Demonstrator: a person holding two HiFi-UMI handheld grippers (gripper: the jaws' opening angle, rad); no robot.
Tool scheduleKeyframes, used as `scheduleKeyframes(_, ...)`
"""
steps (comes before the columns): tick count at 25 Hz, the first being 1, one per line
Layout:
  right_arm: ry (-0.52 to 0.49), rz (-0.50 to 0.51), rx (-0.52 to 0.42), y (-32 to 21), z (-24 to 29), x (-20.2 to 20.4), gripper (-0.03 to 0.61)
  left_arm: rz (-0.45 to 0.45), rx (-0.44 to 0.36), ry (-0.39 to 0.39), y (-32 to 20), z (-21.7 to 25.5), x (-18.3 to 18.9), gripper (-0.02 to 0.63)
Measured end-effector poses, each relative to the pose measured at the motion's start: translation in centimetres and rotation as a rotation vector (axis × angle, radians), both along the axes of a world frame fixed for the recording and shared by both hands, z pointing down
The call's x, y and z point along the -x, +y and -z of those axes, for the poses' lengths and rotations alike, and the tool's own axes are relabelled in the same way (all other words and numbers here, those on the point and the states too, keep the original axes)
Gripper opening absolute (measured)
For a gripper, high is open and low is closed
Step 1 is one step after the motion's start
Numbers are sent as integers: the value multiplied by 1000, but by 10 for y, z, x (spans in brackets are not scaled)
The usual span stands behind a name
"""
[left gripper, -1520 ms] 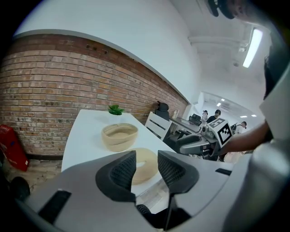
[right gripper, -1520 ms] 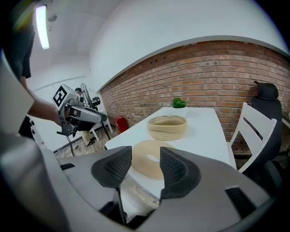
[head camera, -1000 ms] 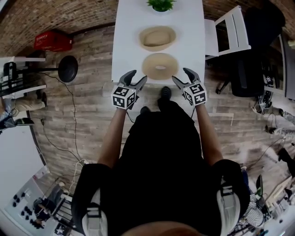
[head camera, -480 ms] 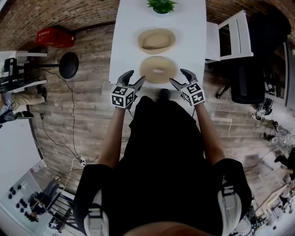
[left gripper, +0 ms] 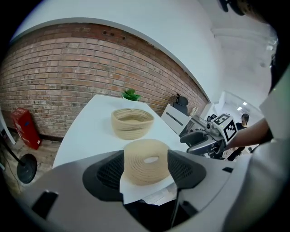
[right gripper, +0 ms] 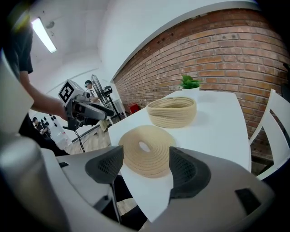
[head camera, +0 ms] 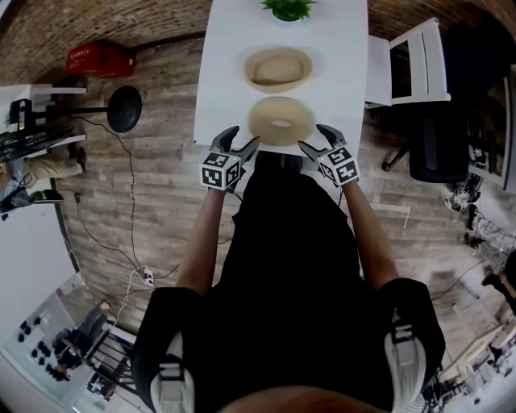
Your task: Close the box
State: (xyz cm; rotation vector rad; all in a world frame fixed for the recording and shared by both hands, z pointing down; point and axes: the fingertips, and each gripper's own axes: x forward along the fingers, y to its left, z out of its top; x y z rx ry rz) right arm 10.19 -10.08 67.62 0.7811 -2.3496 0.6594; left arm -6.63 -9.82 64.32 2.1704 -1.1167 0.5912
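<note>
Head view: woven lid [head camera: 280, 121] lies at the table's [head camera: 226, 48] near edge, open woven box [head camera: 278, 68] just behind it. The left gripper [head camera: 239, 142] and right gripper [head camera: 316, 139] flank the lid, not touching it.
Left gripper view: jaws wide apart, just been opening, nothing between them.
Right gripper view: jaws apart, empty.

one tabletop [head camera: 230, 81]. on it, one basket [head camera: 278, 68], one lid [head camera: 280, 121], one plant [head camera: 289, 8]. two held tools: left hand-held gripper [head camera: 240, 139], right hand-held gripper [head camera: 316, 139]. beside, one white chair [head camera: 407, 60], one black chair [head camera: 439, 137], one red case [head camera: 95, 58].
</note>
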Motion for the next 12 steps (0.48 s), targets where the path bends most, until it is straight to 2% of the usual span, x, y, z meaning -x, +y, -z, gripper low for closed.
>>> scheduleKeyframes(12, 64, -8, 71, -4, -38, -7, 308, -60, 77, 9, -12, -51, -9, 305)
